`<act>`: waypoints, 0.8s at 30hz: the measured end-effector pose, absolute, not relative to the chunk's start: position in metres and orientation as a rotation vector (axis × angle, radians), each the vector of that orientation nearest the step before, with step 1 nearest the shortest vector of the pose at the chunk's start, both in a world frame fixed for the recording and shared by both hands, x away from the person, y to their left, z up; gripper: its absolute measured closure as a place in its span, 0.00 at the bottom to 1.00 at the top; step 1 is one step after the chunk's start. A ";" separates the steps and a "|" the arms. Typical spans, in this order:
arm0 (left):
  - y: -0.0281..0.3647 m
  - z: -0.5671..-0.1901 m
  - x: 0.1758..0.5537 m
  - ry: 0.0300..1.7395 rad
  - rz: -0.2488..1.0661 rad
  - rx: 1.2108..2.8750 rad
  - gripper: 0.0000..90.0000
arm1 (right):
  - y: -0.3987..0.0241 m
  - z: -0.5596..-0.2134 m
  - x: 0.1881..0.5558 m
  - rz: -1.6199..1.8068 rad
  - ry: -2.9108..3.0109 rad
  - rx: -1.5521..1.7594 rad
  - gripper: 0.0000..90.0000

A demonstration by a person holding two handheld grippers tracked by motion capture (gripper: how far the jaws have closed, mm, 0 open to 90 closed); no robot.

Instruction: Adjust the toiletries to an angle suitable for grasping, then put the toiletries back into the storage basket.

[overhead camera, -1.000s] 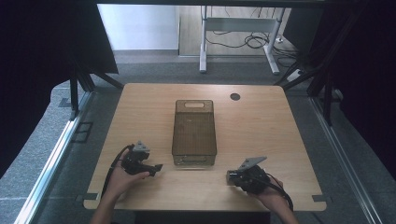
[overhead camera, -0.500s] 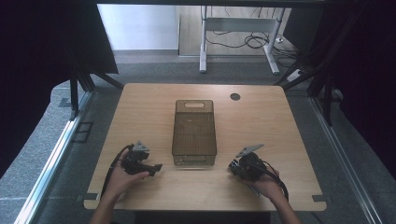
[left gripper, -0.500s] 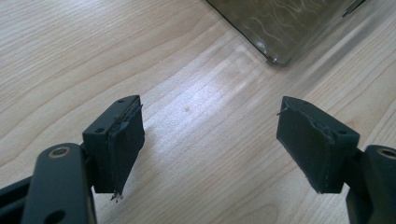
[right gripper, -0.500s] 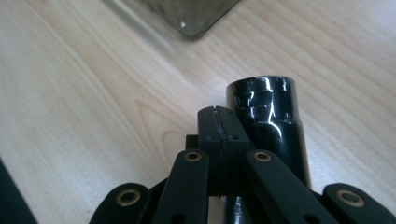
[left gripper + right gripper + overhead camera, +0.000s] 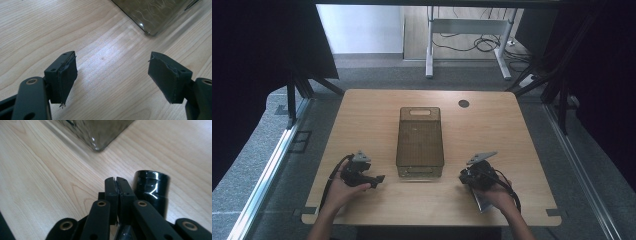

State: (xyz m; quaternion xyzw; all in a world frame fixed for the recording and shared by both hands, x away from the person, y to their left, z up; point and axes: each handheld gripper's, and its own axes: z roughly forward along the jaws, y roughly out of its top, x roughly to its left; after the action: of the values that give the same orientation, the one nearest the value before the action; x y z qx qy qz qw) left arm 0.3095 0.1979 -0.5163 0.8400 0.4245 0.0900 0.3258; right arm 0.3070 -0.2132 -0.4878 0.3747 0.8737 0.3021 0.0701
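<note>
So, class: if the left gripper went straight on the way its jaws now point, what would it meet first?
Probably the near corner of the smoky clear bin. The left gripper has its jaws open with bare wooden table ahead, and the bin's corner sits slightly right of centre, so it might only graze it.

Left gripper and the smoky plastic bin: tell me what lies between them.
Bare wooden tabletop. In the left gripper view, the left gripper stands open, and plain wood runs up to the bin's corner.
</note>
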 end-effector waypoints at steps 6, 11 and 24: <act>0.198 -0.516 0.309 1.111 0.239 2.204 0.26 | -0.222 -0.470 0.303 0.966 2.527 1.138 0.57; 0.198 -0.514 0.308 1.107 0.239 2.200 0.26 | -0.228 -0.465 0.305 0.934 2.487 1.208 0.44; 0.198 -0.514 0.309 1.096 0.230 2.200 0.26 | -0.235 -0.469 0.306 0.709 2.521 1.276 0.38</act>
State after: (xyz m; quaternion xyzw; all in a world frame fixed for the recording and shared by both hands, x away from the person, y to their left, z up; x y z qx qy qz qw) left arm 0.3089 0.1984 -0.5135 0.8412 0.4191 0.0879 0.3302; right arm 0.3065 -0.2345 -0.4688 0.4352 0.8598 0.2417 0.1139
